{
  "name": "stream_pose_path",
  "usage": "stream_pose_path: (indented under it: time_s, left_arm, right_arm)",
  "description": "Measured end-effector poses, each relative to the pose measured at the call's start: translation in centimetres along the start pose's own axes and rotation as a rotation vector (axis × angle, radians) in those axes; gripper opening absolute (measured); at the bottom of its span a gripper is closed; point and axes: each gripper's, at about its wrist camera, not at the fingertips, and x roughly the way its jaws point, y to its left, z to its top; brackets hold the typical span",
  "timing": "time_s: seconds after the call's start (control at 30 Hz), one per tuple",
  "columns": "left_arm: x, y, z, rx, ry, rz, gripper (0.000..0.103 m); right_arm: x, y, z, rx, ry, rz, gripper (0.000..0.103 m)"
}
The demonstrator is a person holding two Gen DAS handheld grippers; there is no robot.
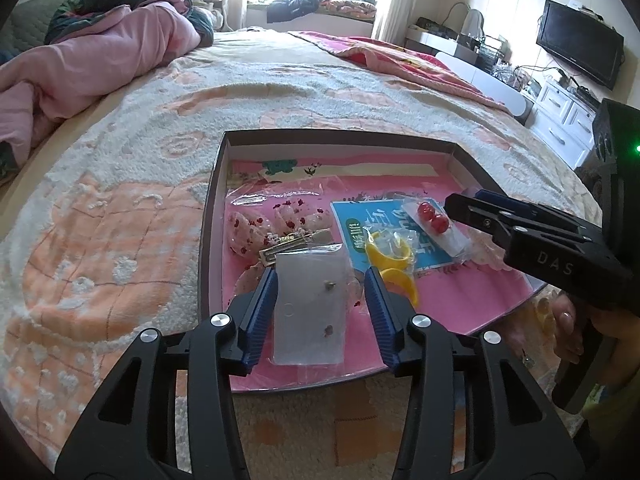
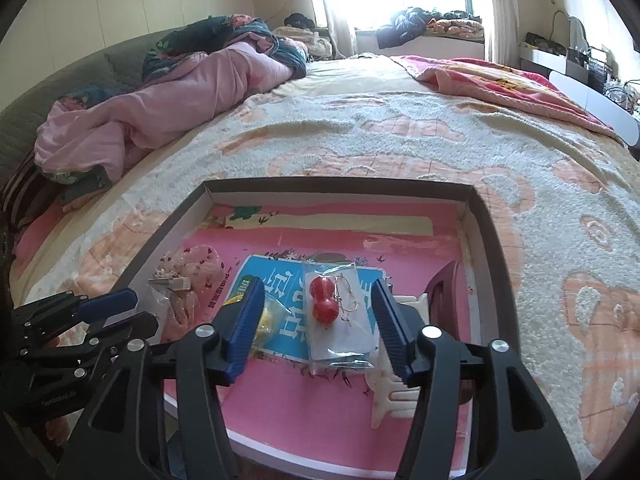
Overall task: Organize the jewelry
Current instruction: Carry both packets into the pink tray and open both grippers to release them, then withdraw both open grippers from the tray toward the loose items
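- While both claws hang open over the box point(image 1: 208, 216), the left claw point(image 1: 322, 308) has the stud card point(image 1: 310, 308) lying longways between its fingers.
- Over by the box's right side, the right claw point(image 2: 318, 320) is open around the red earrings point(image 2: 323, 300).

Tufted, rough cloth bedspread point(image 1: 132, 184); dark matt cardboard box point(image 2: 486, 216); glossy clear plastic bag point(image 2: 340, 320) holding smooth glossy red bead earrings point(image 2: 322, 300); ribbed blue jaw pads point(image 1: 262, 312) with a matt finish.

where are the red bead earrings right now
The red bead earrings lie in a clear packet on the blue card inside the box, between the right gripper open jaws.
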Motion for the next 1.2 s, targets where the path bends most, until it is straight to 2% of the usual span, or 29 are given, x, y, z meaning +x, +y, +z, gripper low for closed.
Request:
stream_pose_path:
  time_s: [0.13, 0.33, 0.53, 0.8, 1.2]
  left_arm:
    - [-0.4, -0.2, 0.0, -0.002, -0.011, 0.002, 0.044]
    - [-1.1, -0.3, 0.0, -0.009, -0.03, 0.016, 0.054]
    - [-2.2, -0.3, -0.2, -0.015, -0.06, 0.022, 0.064]
    - [-4.1, -1.3, -0.6, 0.003, -0.119, 0.049, 0.089]
    - [-6.3, -2.1, -1.2, 0.012, -0.174, 0.082, 0.091]
  right_arm:
    - [-1.0, -0.2, -0.1, 0.004, -0.022, -0.006, 0.067]
    - [-2.6, -0.8, -0.4, 0.028, -0.054, -0.007, 0.08]
    - [-4.0, -1.5, -0.6, 0.05, -0.079, -0.011, 0.084]
    - [-6.2, -2.2, -1.1, 0.067, -0.108, -0.028, 0.087]
    - [-9.6, -2.0, -2.2, 0.062, -0.161, -0.041, 0.094]
